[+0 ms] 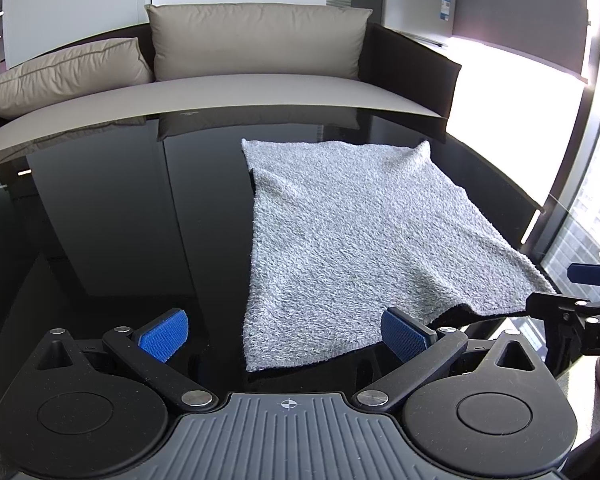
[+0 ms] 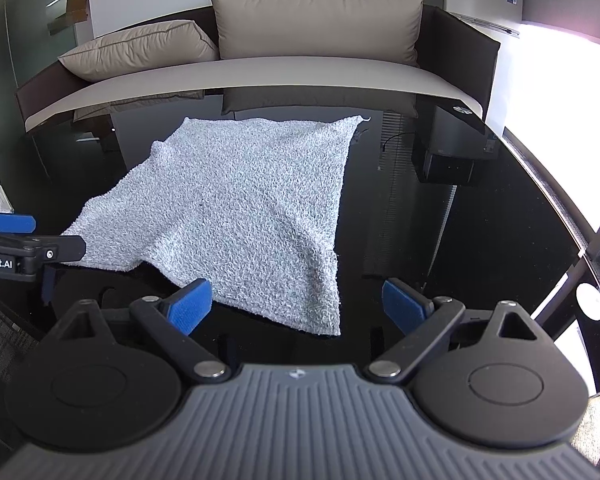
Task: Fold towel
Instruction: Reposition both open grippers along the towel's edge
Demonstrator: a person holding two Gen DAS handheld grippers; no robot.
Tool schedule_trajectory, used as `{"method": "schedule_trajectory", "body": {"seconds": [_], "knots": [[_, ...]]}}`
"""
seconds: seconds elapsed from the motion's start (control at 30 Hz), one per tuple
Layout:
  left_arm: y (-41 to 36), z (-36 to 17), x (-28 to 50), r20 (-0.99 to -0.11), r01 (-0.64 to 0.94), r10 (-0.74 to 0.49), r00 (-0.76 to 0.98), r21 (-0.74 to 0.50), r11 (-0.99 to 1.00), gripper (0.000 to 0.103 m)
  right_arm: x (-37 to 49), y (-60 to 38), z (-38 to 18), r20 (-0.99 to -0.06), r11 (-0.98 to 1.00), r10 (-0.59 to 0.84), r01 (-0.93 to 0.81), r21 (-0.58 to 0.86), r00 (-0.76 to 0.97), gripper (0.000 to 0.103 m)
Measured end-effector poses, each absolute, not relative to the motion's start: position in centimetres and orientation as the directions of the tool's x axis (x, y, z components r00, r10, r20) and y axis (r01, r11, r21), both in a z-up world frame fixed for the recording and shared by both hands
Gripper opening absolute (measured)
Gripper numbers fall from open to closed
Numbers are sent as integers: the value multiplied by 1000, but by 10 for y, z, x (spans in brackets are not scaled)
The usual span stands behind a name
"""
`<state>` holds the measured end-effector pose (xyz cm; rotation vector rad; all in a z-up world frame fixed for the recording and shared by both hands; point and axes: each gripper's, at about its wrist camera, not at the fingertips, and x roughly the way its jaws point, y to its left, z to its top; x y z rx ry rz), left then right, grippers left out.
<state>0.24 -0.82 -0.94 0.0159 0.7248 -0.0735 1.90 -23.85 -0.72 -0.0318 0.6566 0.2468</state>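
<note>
- A grey, nubbly towel [image 1: 340,240] lies spread in a single layer on the glossy black surface [image 1: 120,220], rumpled with a few soft ridges across its middle.
- The left gripper [image 1: 286,334] hangs just over the near edge of the surface, its jaws wide apart and holding nothing; the towel's near left corner sits between its two blue pads [image 1: 166,334].
- The right gripper [image 2: 296,306] is likewise spread wide and empty, with the towel's near right corner lying between its fingers, closer to the left one.
- In the left wrist view the right gripper shows at the right edge, beside the towel's near right edge, which lifts slightly off the surface there.
- In the right wrist view the left gripper pokes in from the left edge, just beside the towel's near left corner.
- Beyond the surface stands a dark sofa [image 2: 460,52] with a pale seat and two beige cushions [image 2: 320,20].
- A silver appliance [image 1: 416,6] sits behind the sofa's right end.
</note>
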Motion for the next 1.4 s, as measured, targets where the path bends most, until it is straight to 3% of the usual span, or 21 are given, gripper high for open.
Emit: {"method": "schedule_trajectory", "body": {"seconds": [0.73,1.1,1.4], "knots": [[-9,-10,2,-673,70,-64,737,-19,997,102,19,-237,-9,-616,970,213,-240,39,759,94],[-9,-11,1,-680,73,-68,730,-21,997,96,20,-238,-10,-625,970,214,-240,43,751,94],[-9,-13,2,-686,72,-69,724,-25,997,93,21,-238,-11,-633,970,213,-241,44,745,88]]}}
